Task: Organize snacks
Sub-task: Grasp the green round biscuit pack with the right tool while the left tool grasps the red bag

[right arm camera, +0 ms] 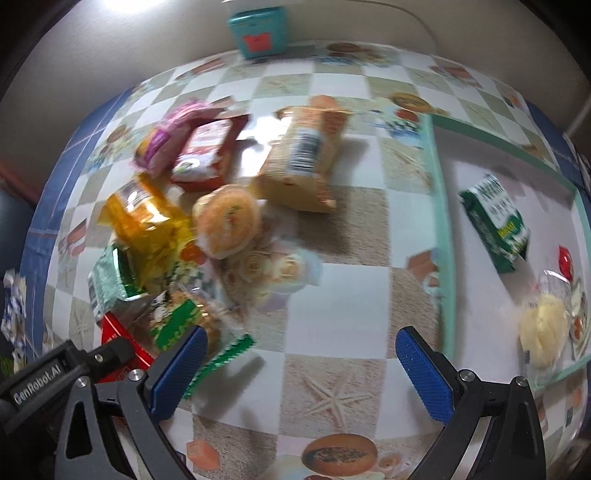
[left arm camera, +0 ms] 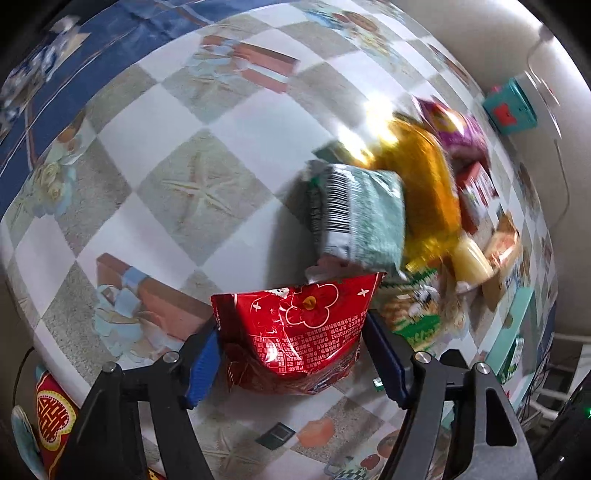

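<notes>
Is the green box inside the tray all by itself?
No, the green box lies in the mint tray with a pale yellow bun and a small red pack.

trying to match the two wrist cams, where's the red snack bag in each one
Left wrist: red snack bag sits bottom centre, between the left claw pads.
Right wrist: only a red corner shows at bottom left, behind the other claw's body.
Shared landmark: the teal box at the table's far edge.
</notes>
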`<move>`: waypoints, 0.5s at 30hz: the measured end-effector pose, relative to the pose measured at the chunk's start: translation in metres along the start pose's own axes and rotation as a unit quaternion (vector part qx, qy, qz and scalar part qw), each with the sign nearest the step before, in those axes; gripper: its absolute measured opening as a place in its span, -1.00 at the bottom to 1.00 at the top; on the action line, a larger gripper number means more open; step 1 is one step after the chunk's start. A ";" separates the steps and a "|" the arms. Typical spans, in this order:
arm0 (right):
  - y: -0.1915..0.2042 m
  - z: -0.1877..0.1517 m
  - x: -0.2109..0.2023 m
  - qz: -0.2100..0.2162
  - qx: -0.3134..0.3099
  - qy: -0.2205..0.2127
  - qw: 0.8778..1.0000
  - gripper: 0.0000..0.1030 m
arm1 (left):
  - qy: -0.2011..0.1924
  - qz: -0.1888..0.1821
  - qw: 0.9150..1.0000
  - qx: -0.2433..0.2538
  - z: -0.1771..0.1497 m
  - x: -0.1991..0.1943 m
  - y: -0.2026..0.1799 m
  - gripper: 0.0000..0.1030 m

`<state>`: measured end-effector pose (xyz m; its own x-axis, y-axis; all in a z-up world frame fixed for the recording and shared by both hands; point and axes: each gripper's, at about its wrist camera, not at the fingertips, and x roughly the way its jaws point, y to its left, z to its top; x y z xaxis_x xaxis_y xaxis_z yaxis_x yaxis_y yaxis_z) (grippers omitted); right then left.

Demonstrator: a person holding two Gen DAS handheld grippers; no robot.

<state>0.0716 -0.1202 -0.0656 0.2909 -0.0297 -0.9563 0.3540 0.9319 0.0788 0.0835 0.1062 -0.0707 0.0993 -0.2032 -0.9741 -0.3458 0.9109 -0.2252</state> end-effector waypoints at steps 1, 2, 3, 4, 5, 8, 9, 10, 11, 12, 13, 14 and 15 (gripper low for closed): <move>0.005 -0.001 0.001 0.002 -0.008 -0.001 1.000 1.00 | 0.001 -0.001 1.000 -0.005 0.003 0.000 0.005 0.45; 0.012 -0.001 0.003 0.005 -0.020 0.000 1.000 1.00 | 0.000 -0.002 1.000 -0.009 0.005 -0.001 0.008 0.45; 0.015 -0.001 0.004 0.008 -0.027 0.000 1.000 1.00 | -0.001 -0.002 1.000 -0.013 0.007 -0.002 0.011 0.45; 0.021 -0.002 0.005 0.013 -0.037 0.000 0.999 1.00 | -0.003 -0.002 1.000 -0.018 0.009 -0.003 0.014 0.45; 0.025 -0.002 0.007 0.017 -0.042 0.000 0.999 1.00 | -0.003 -0.002 1.000 -0.023 0.011 -0.004 0.019 0.45; 0.037 -0.002 0.012 0.019 -0.058 -0.001 0.998 1.00 | -0.004 -0.007 0.999 -0.038 0.018 -0.008 0.030 0.45; 0.042 -0.002 0.013 0.017 -0.063 -0.003 0.998 1.00 | -0.004 -0.009 0.999 -0.042 0.018 -0.009 0.033 0.45; 0.046 -0.002 0.015 0.017 -0.070 -0.004 0.997 1.00 | -0.005 -0.009 0.999 -0.047 0.020 -0.010 0.037 0.45; 0.050 -0.003 0.016 0.017 -0.075 -0.004 0.997 0.98 | -0.006 -0.009 0.999 -0.050 0.022 -0.010 0.041 0.45; 0.054 -0.002 0.018 0.020 -0.078 -0.005 0.997 0.98 | -0.006 -0.009 0.999 -0.052 0.023 -0.011 0.044 0.45; 0.059 -0.002 0.019 0.024 -0.078 -0.006 0.997 0.98 | -0.006 -0.009 0.999 -0.053 0.023 -0.012 0.046 0.45; 0.061 -0.002 0.020 0.027 -0.078 -0.006 0.997 0.97 | -0.006 -0.010 0.998 -0.054 0.025 -0.011 0.049 0.45; 0.066 -0.001 0.021 0.028 -0.082 -0.005 0.996 0.91 | -0.006 -0.010 0.998 -0.054 0.025 -0.010 0.050 0.45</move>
<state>0.0998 -0.0592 -0.0812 0.3163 0.0217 -0.9484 0.1878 0.9785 0.0851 0.0889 0.1628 -0.0713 0.1175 -0.2159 -0.9693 -0.4419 0.8628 -0.2457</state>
